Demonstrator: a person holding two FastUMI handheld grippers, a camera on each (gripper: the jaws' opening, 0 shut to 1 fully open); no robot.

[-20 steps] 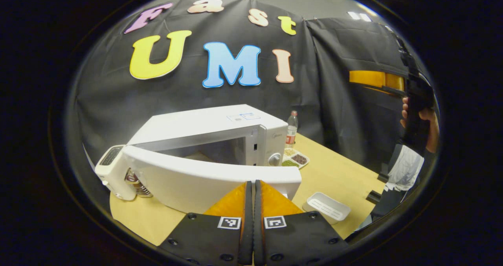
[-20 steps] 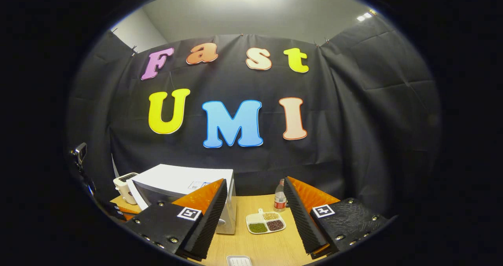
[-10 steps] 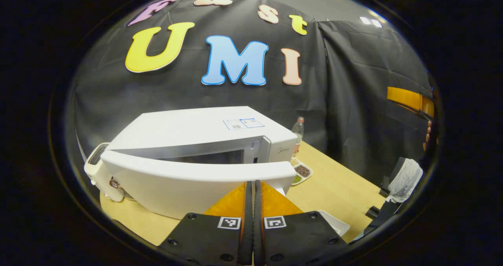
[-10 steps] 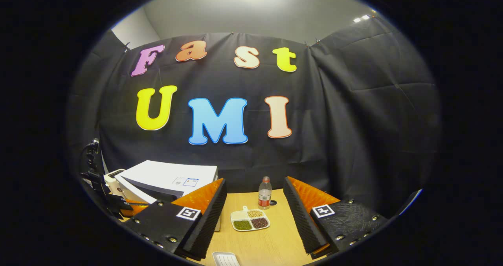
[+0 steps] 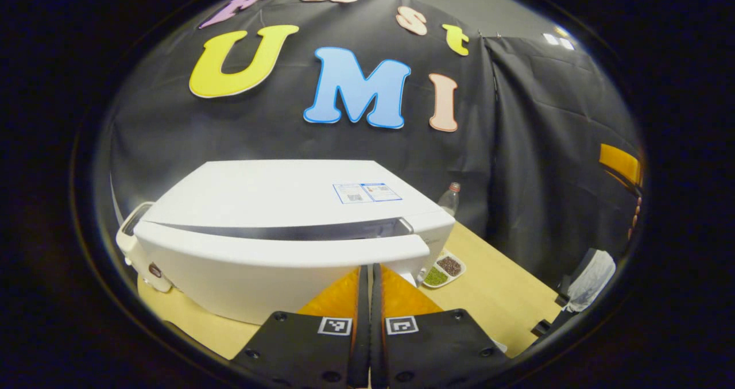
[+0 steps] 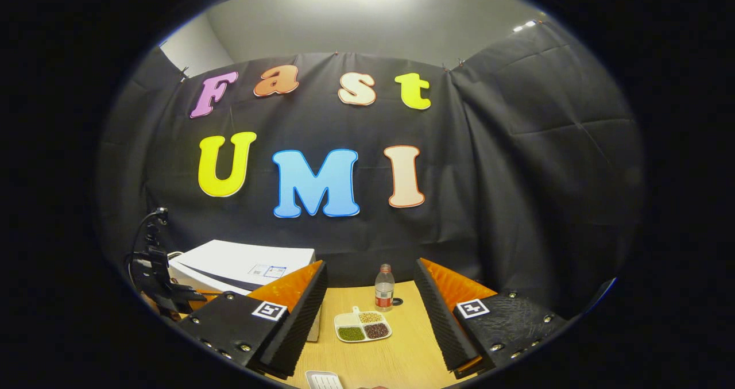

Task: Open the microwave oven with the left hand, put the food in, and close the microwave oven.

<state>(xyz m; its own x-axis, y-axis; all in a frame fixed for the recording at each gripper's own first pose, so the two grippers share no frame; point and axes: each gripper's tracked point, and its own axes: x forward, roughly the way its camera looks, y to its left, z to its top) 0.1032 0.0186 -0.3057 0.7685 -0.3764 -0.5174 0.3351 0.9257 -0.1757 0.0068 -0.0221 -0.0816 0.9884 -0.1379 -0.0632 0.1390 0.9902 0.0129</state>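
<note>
The left gripper [image 5: 370,297] has its jaws pressed together with nothing between them, tips right up against the front of the white boxy microwave oven's door [image 5: 275,271], looks like it's being used as a blunt pusher to swing that door closed. The door is nearly home, just a thin dark gap left along the top of the white microwave oven [image 5: 275,191]. The right gripper [image 6: 370,314] hangs back to the right of the microwave with jaws spread wide and empty, well out of the door's path. Also right of the microwave on the pale wooden counter [image 6: 396,354]: a white divided dish of beans [image 6: 363,327] and a clear plastic bottle [image 6: 383,287] behind it. Nothing blocks the door; can't see the food, I'd guess it's inside.
</note>
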